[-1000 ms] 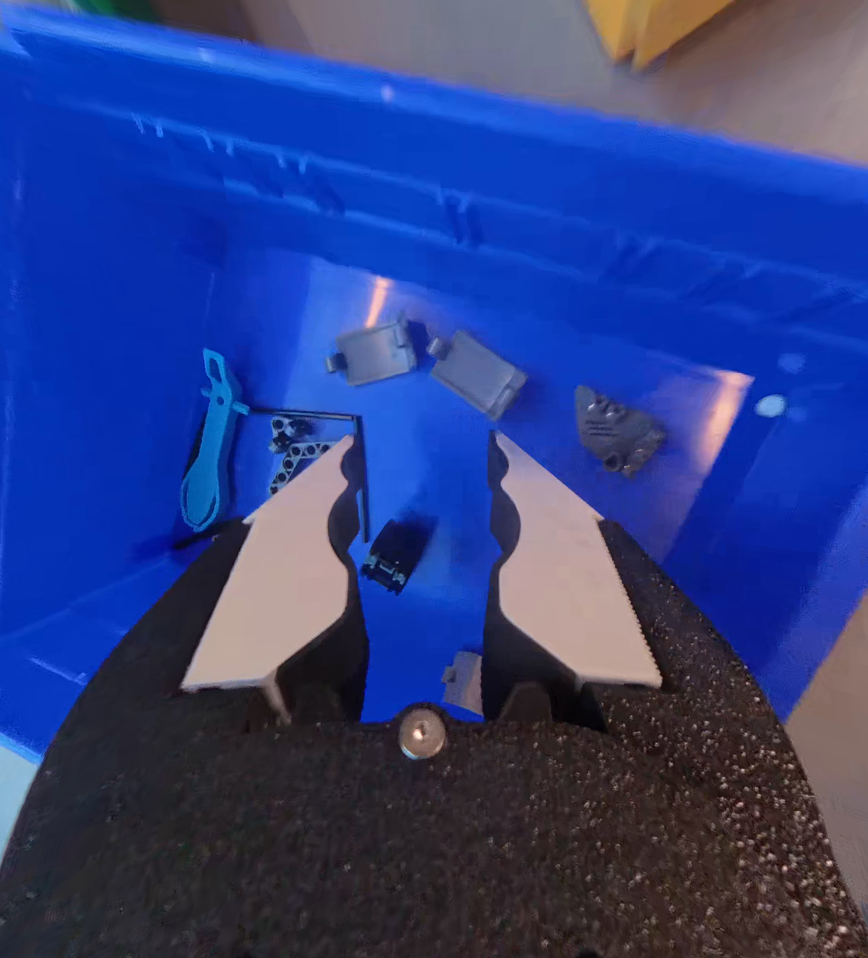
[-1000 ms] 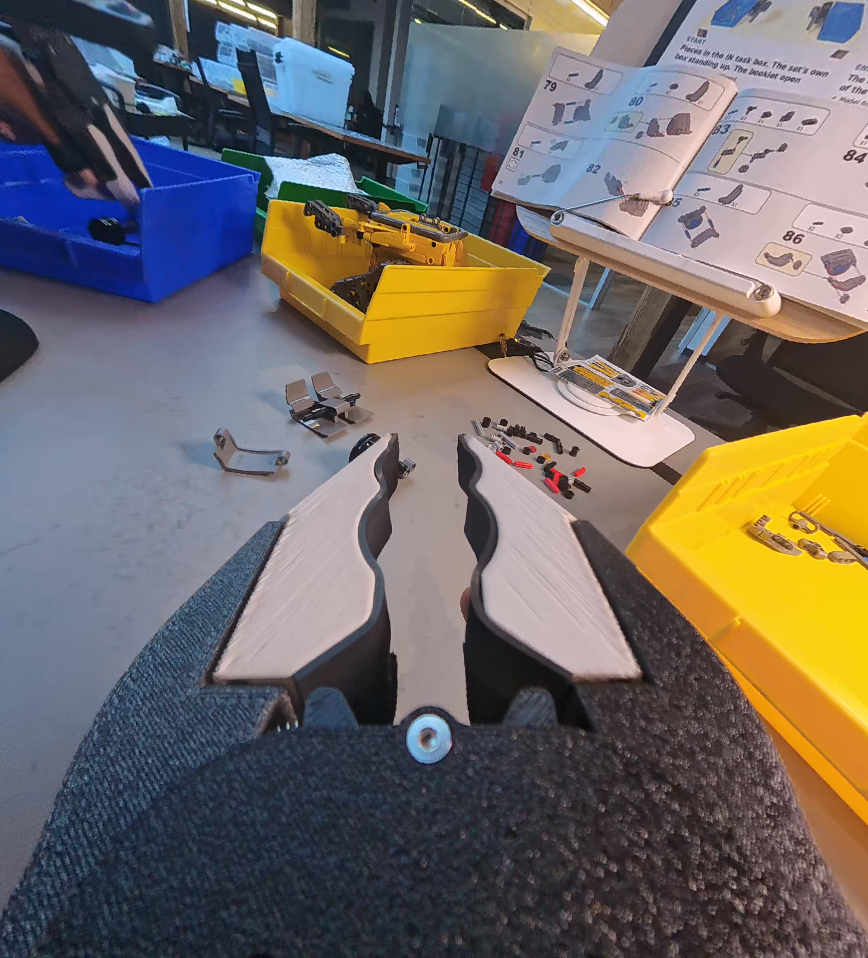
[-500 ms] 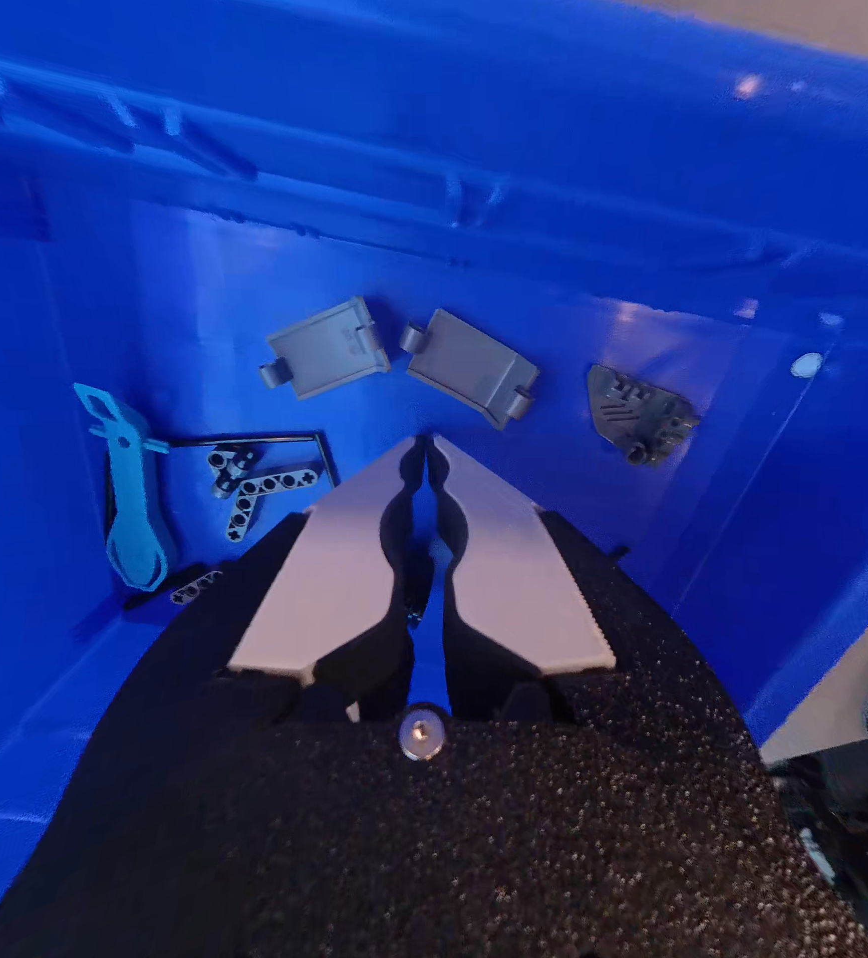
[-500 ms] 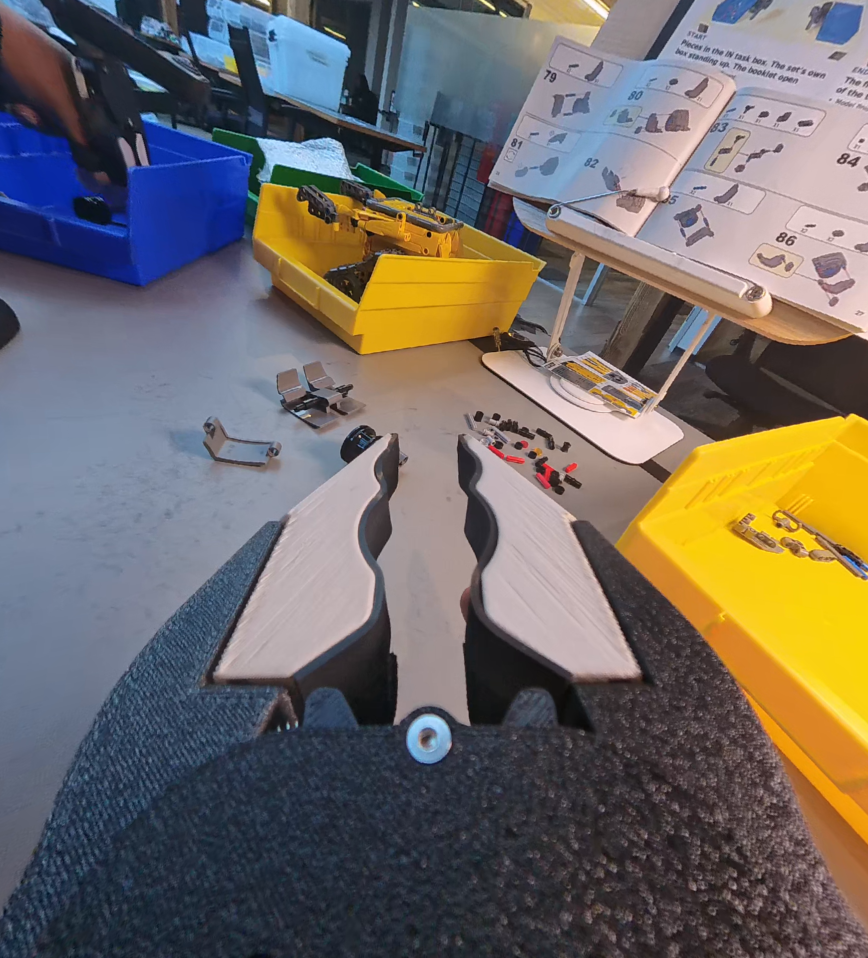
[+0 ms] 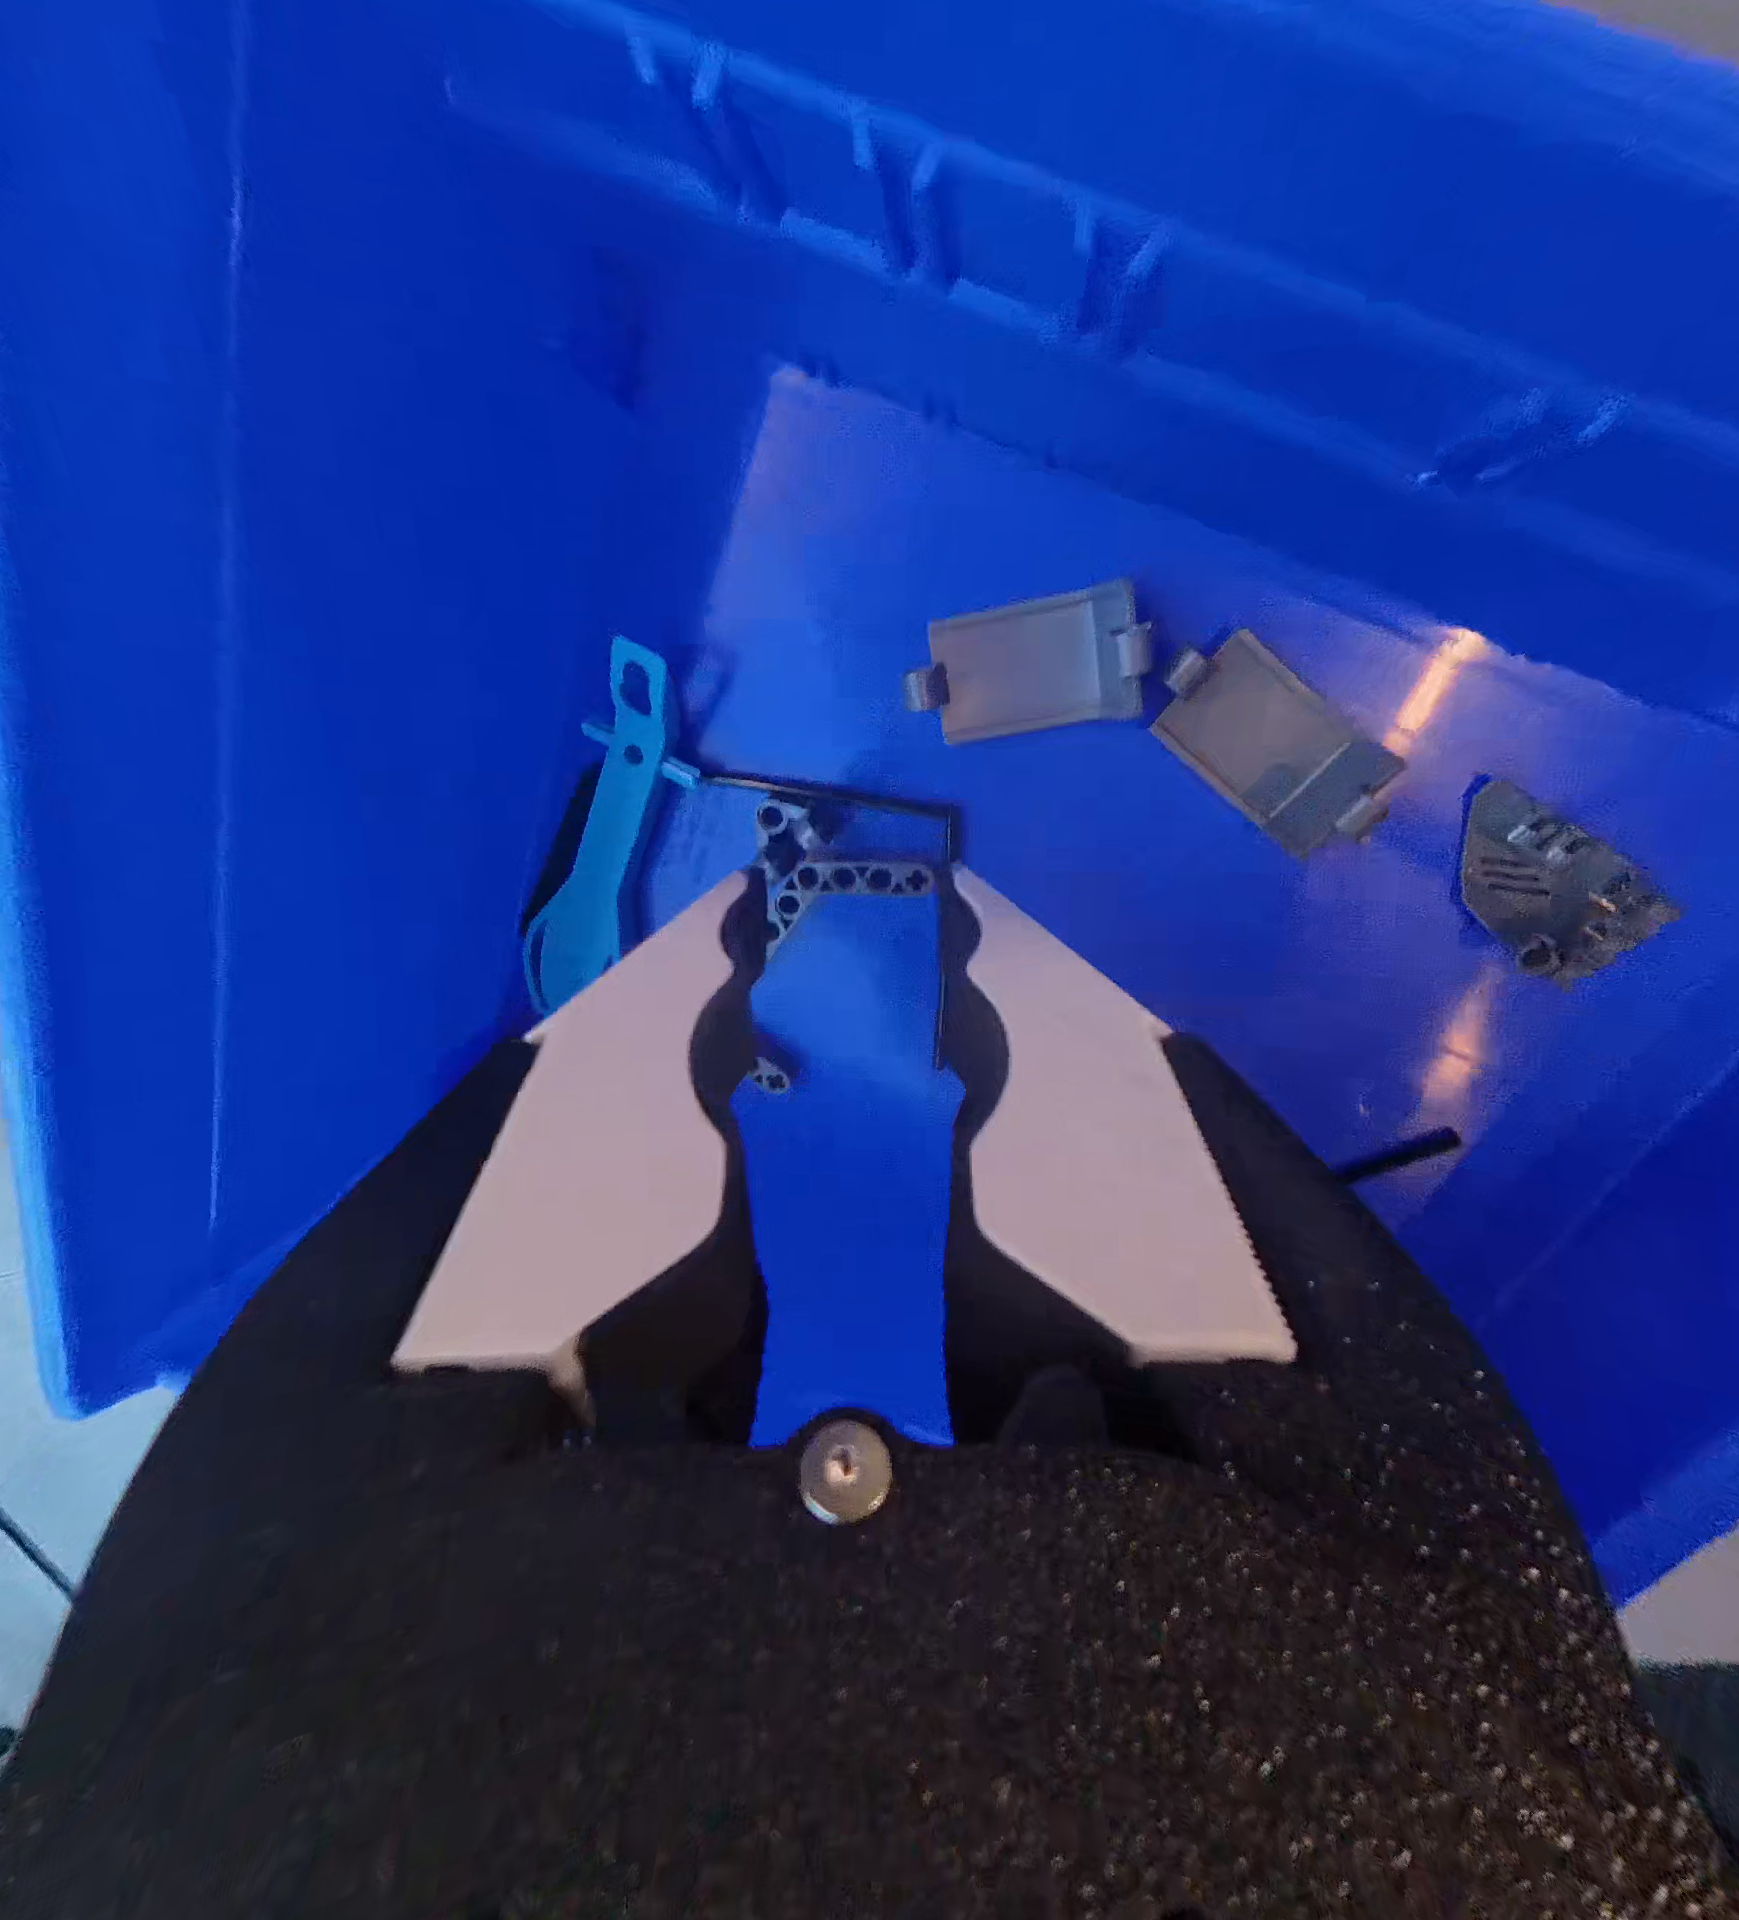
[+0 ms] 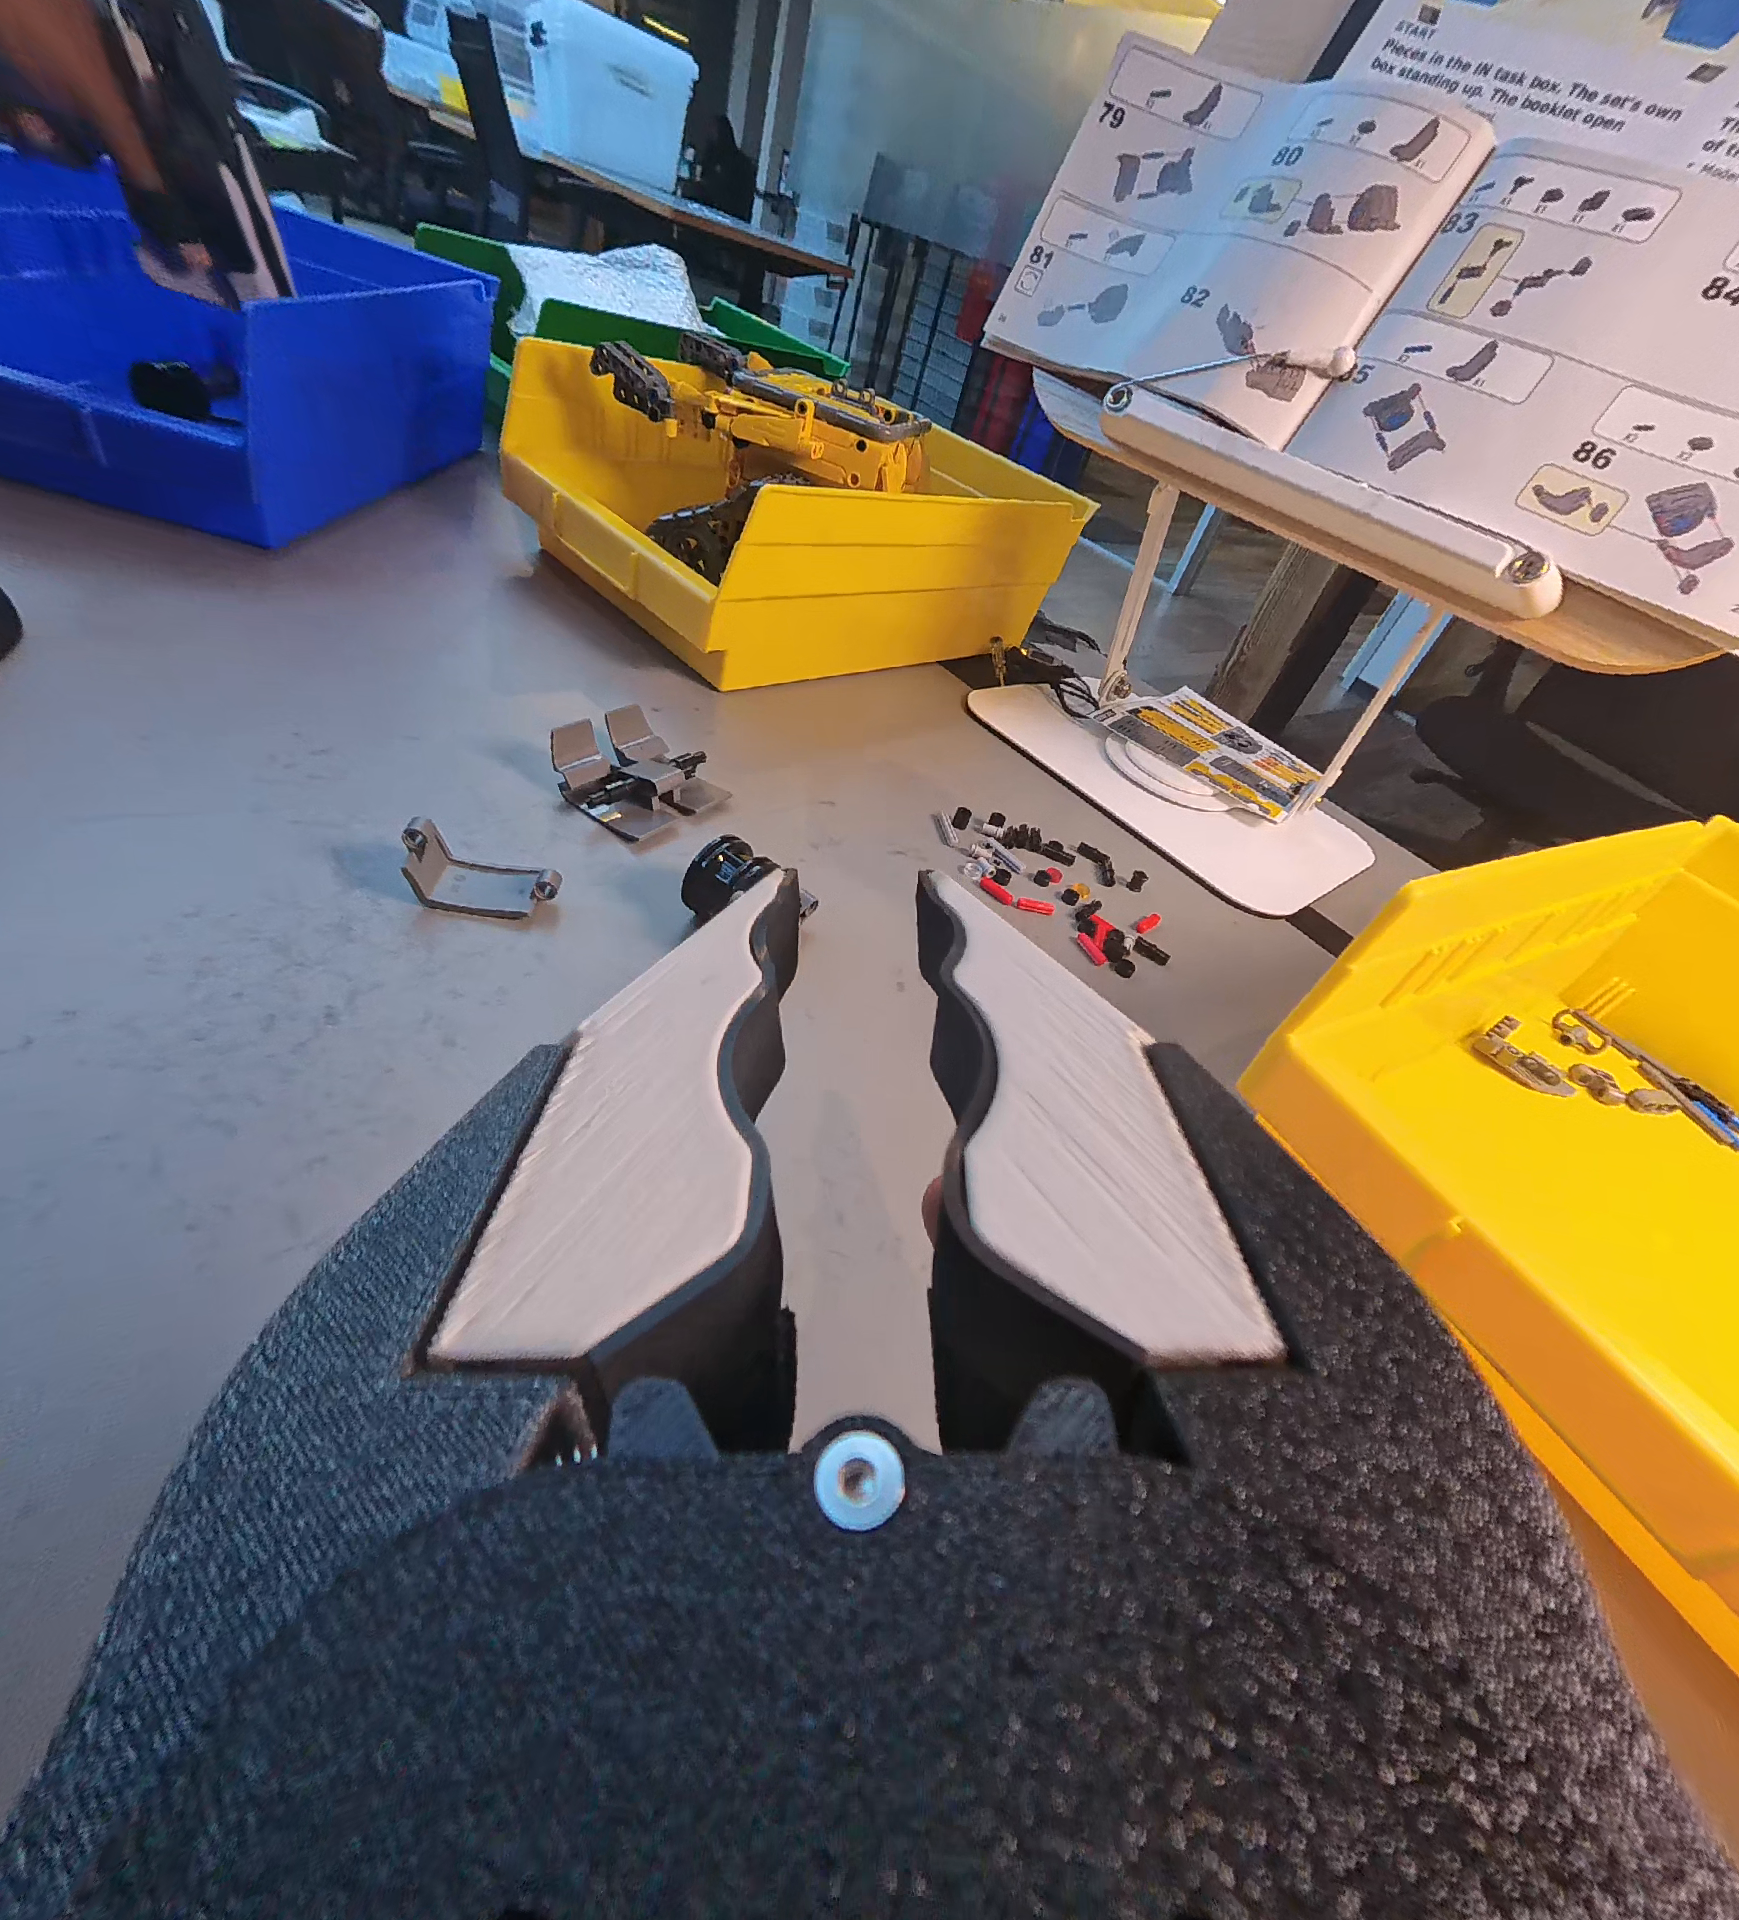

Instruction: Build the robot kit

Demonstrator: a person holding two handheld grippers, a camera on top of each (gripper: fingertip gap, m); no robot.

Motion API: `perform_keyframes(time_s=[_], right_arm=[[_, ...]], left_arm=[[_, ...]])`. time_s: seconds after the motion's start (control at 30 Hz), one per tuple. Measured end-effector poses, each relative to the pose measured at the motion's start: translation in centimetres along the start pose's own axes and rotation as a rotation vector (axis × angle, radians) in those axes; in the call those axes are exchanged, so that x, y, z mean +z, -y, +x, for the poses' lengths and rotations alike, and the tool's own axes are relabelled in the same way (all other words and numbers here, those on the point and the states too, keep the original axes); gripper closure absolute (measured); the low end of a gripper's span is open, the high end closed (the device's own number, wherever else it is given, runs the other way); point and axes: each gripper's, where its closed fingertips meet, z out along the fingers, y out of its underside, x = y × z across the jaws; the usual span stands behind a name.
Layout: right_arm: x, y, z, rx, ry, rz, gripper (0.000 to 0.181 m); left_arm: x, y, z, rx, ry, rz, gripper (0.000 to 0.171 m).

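Left wrist view only: inside of the blue bin [image 5: 1260, 312], smooth glossy plastic with ribbed walls. The left gripper [image 5: 849, 883] hangs inside it, jaws apart, nothing between them. At its tips lies a grey angled beam with holes [image 5: 849, 883], framed by a thin black bent rod [image 5: 932, 831]. A light-blue lever-shaped tool [image 5: 600, 831] leans at the bin wall to the left. Two flat grey hinged panels [image 5: 1036, 670] [image 5: 1275, 753] and a dark ribbed wedge piece [image 5: 1556, 899] lie farther off.

Right wrist view only: grey tabletop [image 6: 169, 987], the right gripper [image 6: 860, 899] over it, narrowly parted, empty. Near its tips lie a black wheel [image 6: 719, 868] and a scatter of red and black pins [image 6: 1073, 894]; a grey bracket [image 6: 475, 878] lies to the left. A yellow bin [image 6: 792, 582] holds a yellow model; an open booklet [image 6: 1416, 260] sits on a white stand.

Half a second ago the left jaws were nearly closed; now wide, and the view has shifted left. The right gripper is unchanged.
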Motion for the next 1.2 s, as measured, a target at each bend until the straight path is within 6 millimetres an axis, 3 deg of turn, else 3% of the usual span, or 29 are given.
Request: perform_keyframes(time_s=[0.1, 0.17, 0.27, 0.33, 0.47, 0.57, 0.67, 0.73, 0.87, 0.93, 1.03, 1.1, 1.2], right_arm=[[0.1, -0.2, 0.0, 0.002, 0.003, -0.007, 0.159], [0.1, -0.3, 0.0, -0.001, 0.004, -0.012, 0.159], [0.1, -0.4, 0.0, -0.004, 0.001, -0.017, 0.159], [0.1, -0.5, 0.1, -0.002, 0.001, -0.019, 0.159], [0.2, -0.7, 0.0, -0.006, 0.004, -0.030, 0.159], [0.1, -0.7, 0.0, -0.012, 0.003, -0.031, 0.159], [0.1, -0.6, 0.0, -0.014, 0.002, -0.028, 0.159], [0.1, -0.6, 0.0, -0.013, 0.004, -0.028, 0.159], [0.2, -0.6, -0.1, -0.015, 0.006, -0.026, 0.159], [0.2, -0.5, -0.1, -0.016, 0.007, -0.025, 0.159], [0.3, -0.7, -0.2, -0.016, 0.007, -0.031, 0.159], [0.4, -1.0, -0.2, -0.013, 0.002, -0.038, 0.159], [0.6, -1.3, 0.0, 0.005, -0.003, -0.043, 0.159]], left_arm=[[0.5, -1.5, 0.8, -0.013, -0.084, -0.084, 0.122], [1.0, -2.4, 2.0, -0.008, -0.161, -0.139, 0.121], [1.9, -3.0, 2.1, 0.010, -0.158, -0.185, 0.136], [2.0, -2.6, 1.5, 0.013, -0.131, -0.174, 0.171], [2.1, -2.7, 1.3, 0.040, -0.122, -0.206, 0.171], [2.0, -2.5, -0.2, 0.061, -0.029, -0.211, 0.171], [0.7, -1.1, -0.9, 0.057, 0.024, -0.133, 0.168], [-0.8, 0.3, -1.8, 0.052, 0.087, -0.051, 0.152], [-6.3, 5.3, -1.4, 0.017, 0.154, 0.300, 0.140], [-10.0, 8.8, 1.8, -0.004, 0.080, 0.568, 0.134], [-14.7, 12.3, 11.5, 0.034, -0.202, 0.924, 0.116], [-15.7, 12.8, 19.0, 0.081, -0.397, 1.050, 0.107], [-14.2, 13.0, 28.4, 0.181, -0.513, 1.130, 0.109]])
